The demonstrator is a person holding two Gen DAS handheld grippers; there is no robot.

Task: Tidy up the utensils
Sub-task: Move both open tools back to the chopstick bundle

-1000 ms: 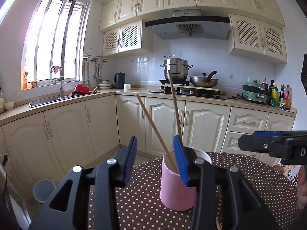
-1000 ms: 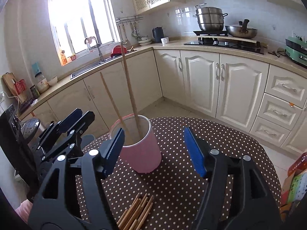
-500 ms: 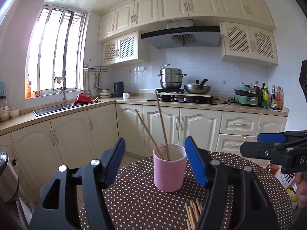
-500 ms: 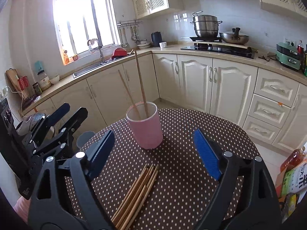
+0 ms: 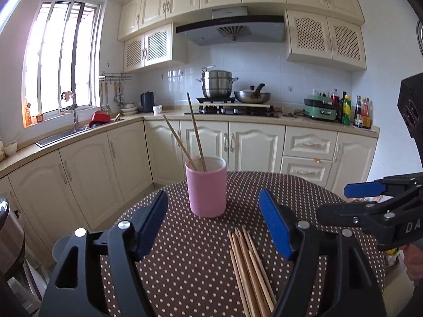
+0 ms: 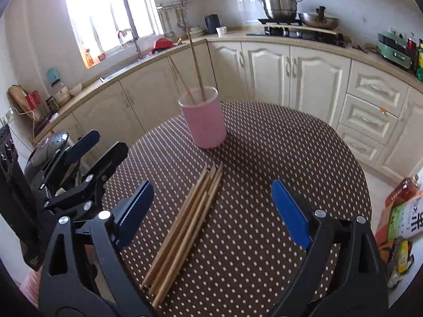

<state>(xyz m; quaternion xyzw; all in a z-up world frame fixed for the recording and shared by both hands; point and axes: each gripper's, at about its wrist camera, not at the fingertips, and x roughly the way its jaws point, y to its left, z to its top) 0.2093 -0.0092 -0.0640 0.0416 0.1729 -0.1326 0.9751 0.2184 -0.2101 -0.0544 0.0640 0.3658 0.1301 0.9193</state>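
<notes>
Both claws stand wide and empty, jaws having just been opening: left gripper (image 5: 212,223), right gripper (image 6: 212,207). Below them a bundle of chopsticks (image 6: 185,227) lies loose mid-table (image 6: 304,158). Beyond, near the far edge, the pink cup (image 6: 203,117) holds two upright chopsticks (image 6: 195,60).

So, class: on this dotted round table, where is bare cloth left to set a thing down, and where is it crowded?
Free: the wide stretch of tablecloth right of the pink cup and the loose chopsticks, out to the table's right edge. The strip left of the chopsticks is also bare, but the open left gripper sits over it. Crowded: the middle, from the cup down along the chopstick pile.
</notes>
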